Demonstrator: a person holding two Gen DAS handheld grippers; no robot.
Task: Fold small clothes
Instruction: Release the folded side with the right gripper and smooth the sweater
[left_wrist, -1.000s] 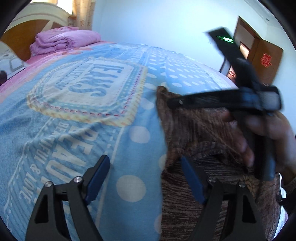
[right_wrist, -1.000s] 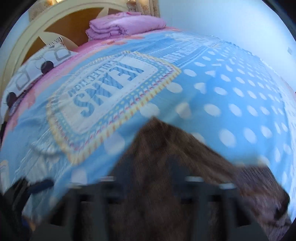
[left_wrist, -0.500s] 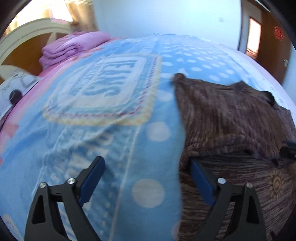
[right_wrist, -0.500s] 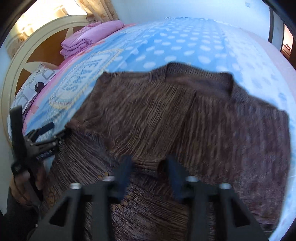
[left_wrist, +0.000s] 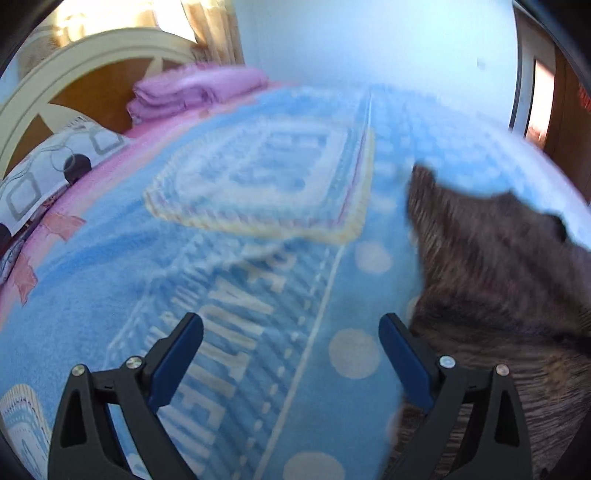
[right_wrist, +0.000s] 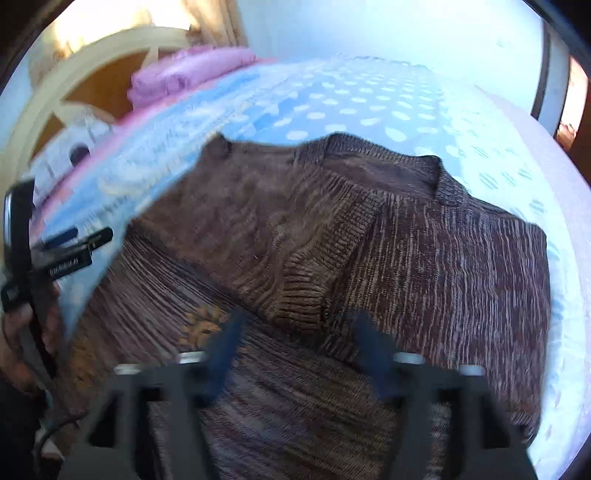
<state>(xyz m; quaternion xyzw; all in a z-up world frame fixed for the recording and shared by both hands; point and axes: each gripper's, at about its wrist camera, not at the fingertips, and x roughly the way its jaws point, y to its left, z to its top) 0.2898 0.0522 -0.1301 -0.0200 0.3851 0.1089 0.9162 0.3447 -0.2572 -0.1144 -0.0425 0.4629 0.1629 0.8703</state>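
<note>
A brown knitted sweater (right_wrist: 406, 251) lies flat on the blue dotted blanket (right_wrist: 351, 107), neckline at the far side, one sleeve folded across its body with the ribbed cuff (right_wrist: 299, 299) near the middle. My right gripper (right_wrist: 299, 347) hovers just above that cuff, jaws opening, nothing pinched between them. In the left wrist view the sweater (left_wrist: 491, 266) fills the right side. My left gripper (left_wrist: 291, 350) stands wide open over the blanket (left_wrist: 229, 280) at the sweater's left edge, holding nothing. The left gripper (right_wrist: 79, 240) also shows at the left in the right wrist view, in a hand.
A folded pink quilt (left_wrist: 195, 88) and a patterned pillow (left_wrist: 48, 173) lie by the cream headboard (left_wrist: 74, 62) at the far end. A wooden door (left_wrist: 569, 122) stands at the right. The blanket spreads bare to the sweater's left.
The right gripper swung from the sweater's left side to its middle, closed, then widened over the folded cuff. The left gripper opened wider and turned left, toward the headboard.
</note>
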